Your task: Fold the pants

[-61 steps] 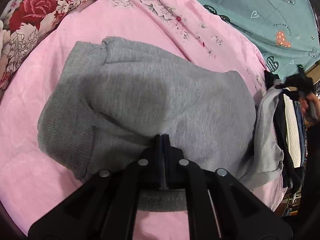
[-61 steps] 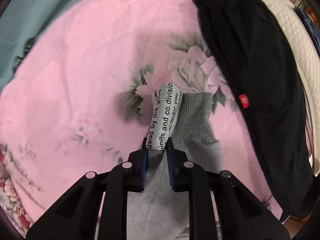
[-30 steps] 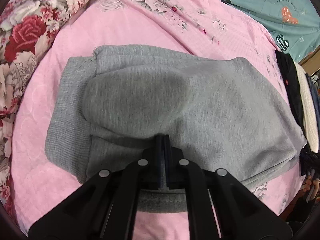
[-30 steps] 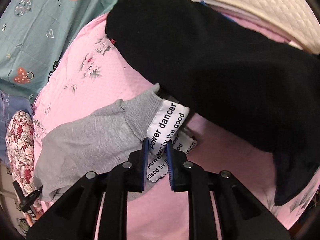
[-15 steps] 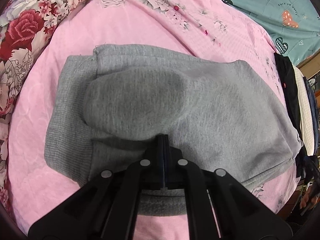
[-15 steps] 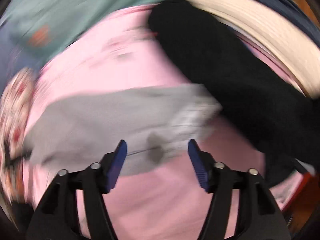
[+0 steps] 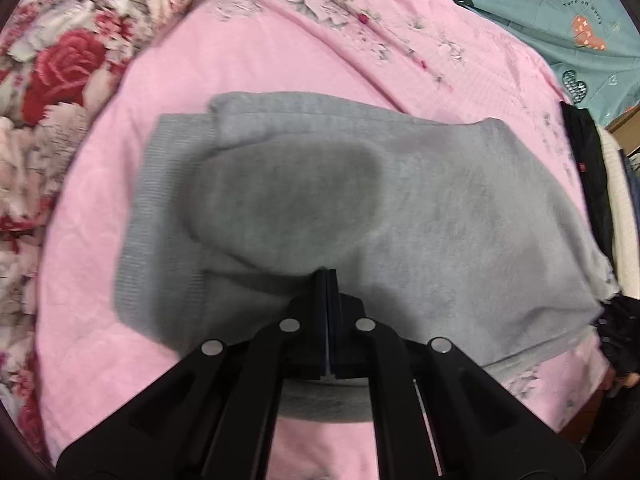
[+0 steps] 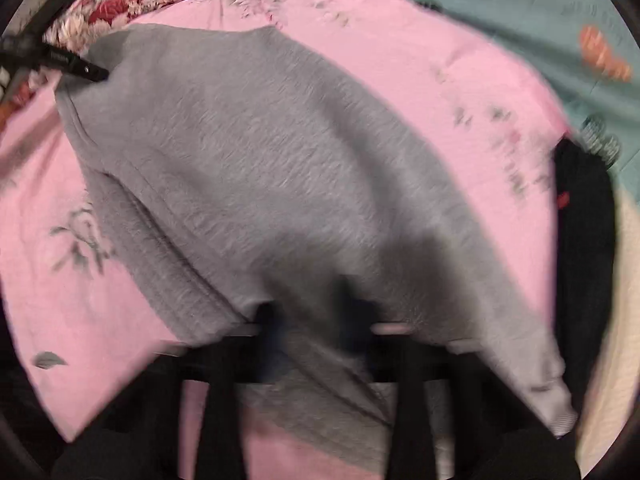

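The grey sweatpants [image 7: 420, 208] lie folded on the pink bedspread [image 7: 280, 60], ribbed band at the left. My left gripper [image 7: 327, 280] is shut on a raised fold of the grey fabric near its front edge. In the blurred right wrist view the pants [image 8: 280, 168] fill the middle. My right gripper [image 8: 316, 316] is open, its fingers set wide apart with grey cloth lying over and between them. The left gripper's tip [image 8: 76, 66] shows at the pants' far left corner.
A black garment [image 7: 592, 184] and a cream quilted item [image 7: 616, 216] lie stacked at the right edge of the bed. A red floral cover [image 7: 60, 72] is at the left. A teal patterned sheet [image 7: 560, 12] lies behind.
My right gripper let go of the label end of the pant leg, opened, and swung round over the folded pants. The leg now lies across the pants. My left gripper stayed shut in place.
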`<action>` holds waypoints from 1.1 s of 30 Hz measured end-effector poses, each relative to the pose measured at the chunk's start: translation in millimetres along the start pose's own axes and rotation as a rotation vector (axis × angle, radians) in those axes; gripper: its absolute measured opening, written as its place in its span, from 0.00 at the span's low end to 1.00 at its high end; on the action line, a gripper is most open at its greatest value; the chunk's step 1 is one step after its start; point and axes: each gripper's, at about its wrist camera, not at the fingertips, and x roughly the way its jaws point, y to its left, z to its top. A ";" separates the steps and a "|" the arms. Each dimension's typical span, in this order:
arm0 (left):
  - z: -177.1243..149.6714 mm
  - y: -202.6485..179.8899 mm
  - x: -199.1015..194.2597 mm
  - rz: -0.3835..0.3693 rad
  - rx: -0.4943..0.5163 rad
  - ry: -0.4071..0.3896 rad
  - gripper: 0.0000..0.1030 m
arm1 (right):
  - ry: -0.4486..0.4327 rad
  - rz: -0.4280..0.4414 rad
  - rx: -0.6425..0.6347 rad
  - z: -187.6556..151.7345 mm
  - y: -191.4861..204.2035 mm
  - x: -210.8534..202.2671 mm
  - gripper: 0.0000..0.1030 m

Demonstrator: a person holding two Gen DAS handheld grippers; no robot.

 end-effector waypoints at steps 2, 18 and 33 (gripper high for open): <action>-0.5 9.3 -1.0 0.060 0.004 -0.005 0.03 | -0.024 0.076 0.003 -3.0 -8.9 -14.6 0.10; -15.8 -93.9 -60.7 -0.024 0.207 -0.144 0.28 | -0.053 0.224 0.104 -41.6 -8.0 -54.0 0.38; -88.3 -250.2 14.3 -0.189 0.416 -0.009 0.21 | 0.046 -0.052 0.658 -115.5 -154.5 -43.5 0.29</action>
